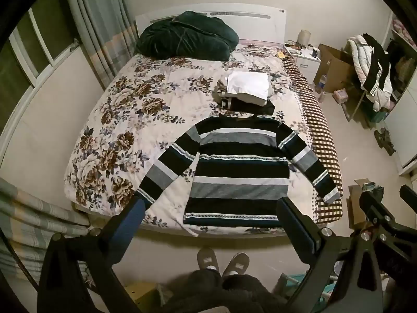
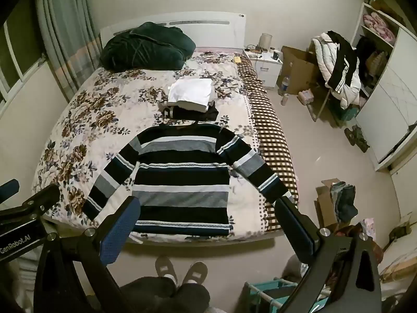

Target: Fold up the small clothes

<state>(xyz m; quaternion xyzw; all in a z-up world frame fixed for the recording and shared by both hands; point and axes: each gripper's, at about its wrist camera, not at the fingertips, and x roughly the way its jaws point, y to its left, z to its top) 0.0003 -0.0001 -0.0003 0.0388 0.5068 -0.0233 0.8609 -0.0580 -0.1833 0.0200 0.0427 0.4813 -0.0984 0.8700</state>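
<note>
Floral bed point(image 1: 135, 96) – striped sweater point(image 1: 234, 167), folded stack point(image 1: 247, 91)

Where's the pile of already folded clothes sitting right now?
In both wrist views the folded pile, white garment on top, sits on the floral bedspread just beyond the collar of the striped sweater, toward the checked blanket side.

The left tongs point(image 1: 211, 214) and right tongs point(image 2: 208, 215) have black frames with silver screws and blue pads; white lettering marks the left one. The person wears grey slippers point(image 1: 221, 260) and dark fuzzy trousers point(image 1: 208, 287).
</note>
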